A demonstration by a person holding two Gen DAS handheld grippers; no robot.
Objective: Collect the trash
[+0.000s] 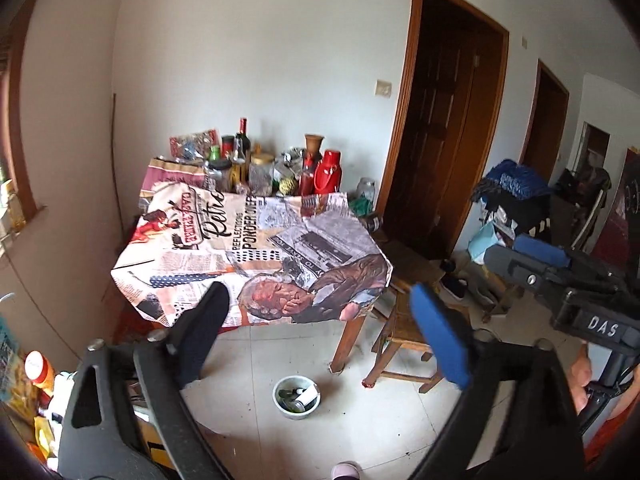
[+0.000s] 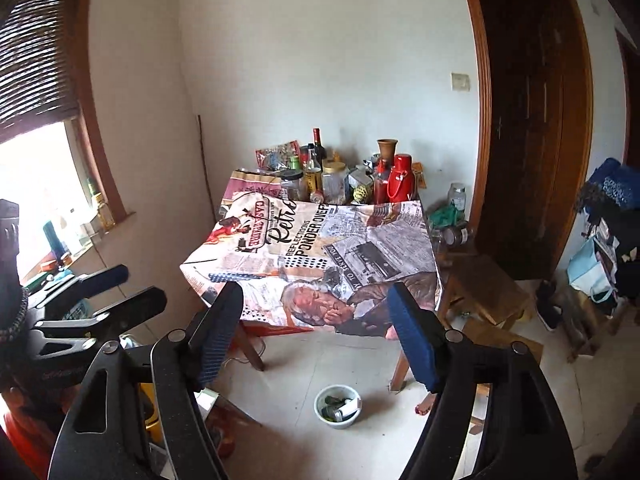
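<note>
We hold both tools raised above a tiled floor [image 1: 360,420], facing a cluttered counter [image 1: 256,248] set against the far wall. The left tool [image 1: 326,336] stands with its jaws spread wide and nothing between them; the right tool [image 2: 316,334] is likewise wide and empty. In the left wrist view the right tool shows at the right edge, its jaws apart there too.

A small white bowl [image 2: 338,406] sits on the floor near the front of the counter, close to the counter's right front leg. It holds what look like trash pieces, a dark item and a pale cylinder among them; we cannot tell exactly what they are. The bowl lies low between the fingers of each tool in both views, well apart from the fingertips.

A newspaper-print cloth [image 2: 320,256] covers the counter and drapes over its near edge. Along the far side of the counter stand bottles and jars, with a red thermos [image 2: 400,178] at the right end and a brown clay vase [image 2: 387,152] just behind it. To the right of the counter a wooden stool [image 2: 484,292] stands before a dark wooden door [image 2: 532,120]. At the left, a window [image 2: 44,184] with a rolled blind lets in bright daylight, and small bottles line its sill.
</note>
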